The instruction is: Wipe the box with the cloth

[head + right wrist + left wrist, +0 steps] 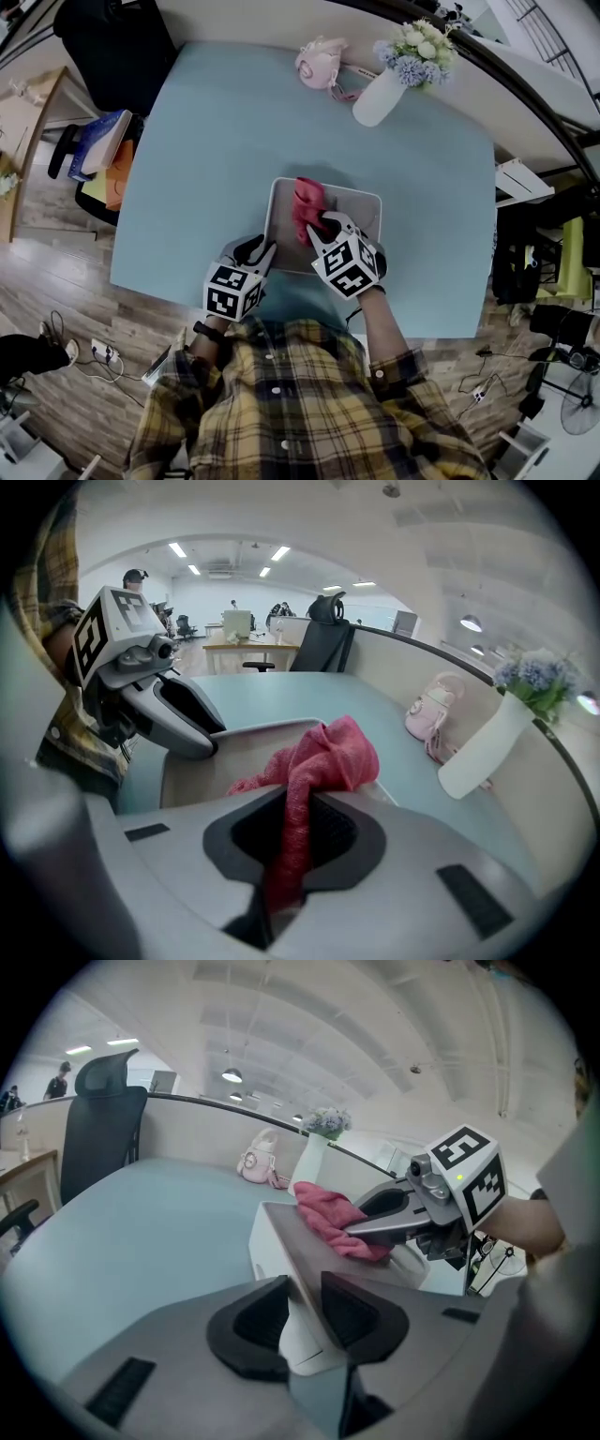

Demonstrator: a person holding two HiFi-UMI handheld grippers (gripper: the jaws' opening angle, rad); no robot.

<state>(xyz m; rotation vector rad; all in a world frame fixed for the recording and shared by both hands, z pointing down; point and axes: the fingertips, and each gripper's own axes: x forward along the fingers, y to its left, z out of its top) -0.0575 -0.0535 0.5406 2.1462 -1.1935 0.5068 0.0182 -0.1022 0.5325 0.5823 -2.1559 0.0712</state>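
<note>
Left fingers [253, 1321] clamp the box [364, 211] rim, right fingers [339, 832] pinch the cloth [307, 202], vase [378, 98] beyond.

The person is wearing a yellow-and-black plaid shirt [309, 412] with white buttons [275, 386] and a black wristband [208, 330]. The left gripper [265, 251] and right gripper [316, 231] are showing grey shells, black pads [251, 1321] and checkered marker cubes [232, 289].
</note>
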